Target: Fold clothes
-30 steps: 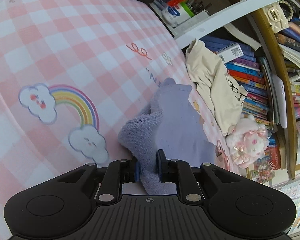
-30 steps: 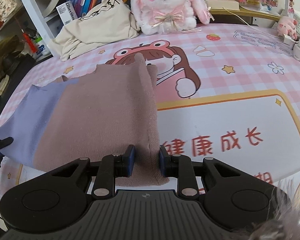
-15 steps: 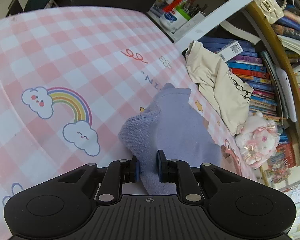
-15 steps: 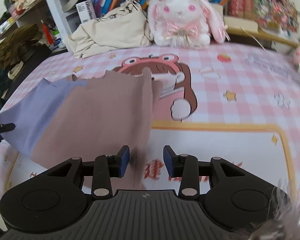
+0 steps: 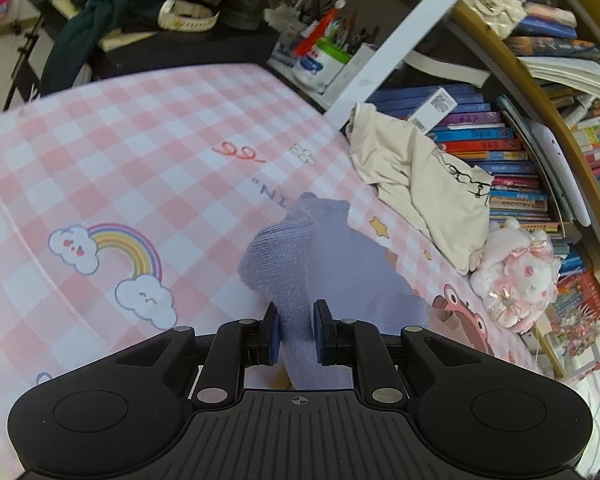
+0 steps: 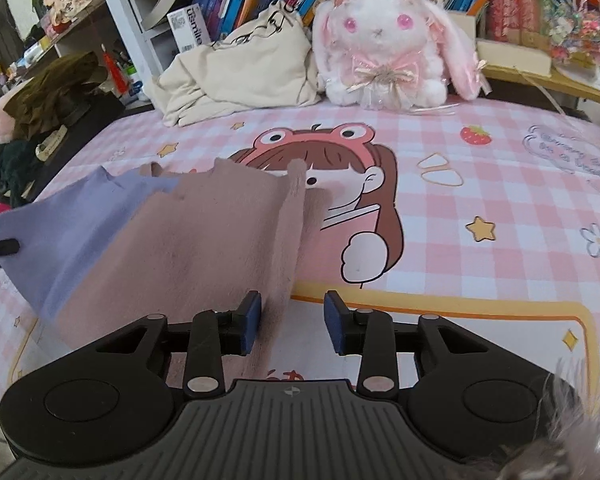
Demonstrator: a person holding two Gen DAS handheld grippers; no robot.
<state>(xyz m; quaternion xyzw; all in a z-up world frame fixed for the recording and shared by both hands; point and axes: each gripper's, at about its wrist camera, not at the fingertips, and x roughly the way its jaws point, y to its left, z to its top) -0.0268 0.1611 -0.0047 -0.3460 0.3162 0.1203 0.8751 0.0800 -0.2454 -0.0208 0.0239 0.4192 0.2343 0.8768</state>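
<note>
A soft two-tone cloth, lilac (image 5: 300, 256) on one side and mauve (image 6: 204, 240) on the other, hangs lifted over the pink checked table cover (image 5: 100, 160). My left gripper (image 5: 296, 330) is shut on the lilac edge, which bunches up between the pads. Its tip (image 6: 0, 246) shows at the far left of the right wrist view, holding the lilac corner. My right gripper (image 6: 294, 320) has its jaws apart and closing. The mauve edge runs between them against the left pad, clear of the right pad.
A cream garment (image 6: 244, 72) lies crumpled against the bookshelf (image 5: 492, 148), beside a white plush rabbit (image 6: 384, 40). A pen pot (image 5: 324, 60) and a heap of dark clothes (image 6: 56, 92) sit past the table's far left edge. The cartoon print (image 6: 340, 200) lies bare to the right.
The right jaws, shut on the mauve edge a second ago, have parted and let it loose. The left gripper has risen with the lilac edge still held, showing more of the back.
</note>
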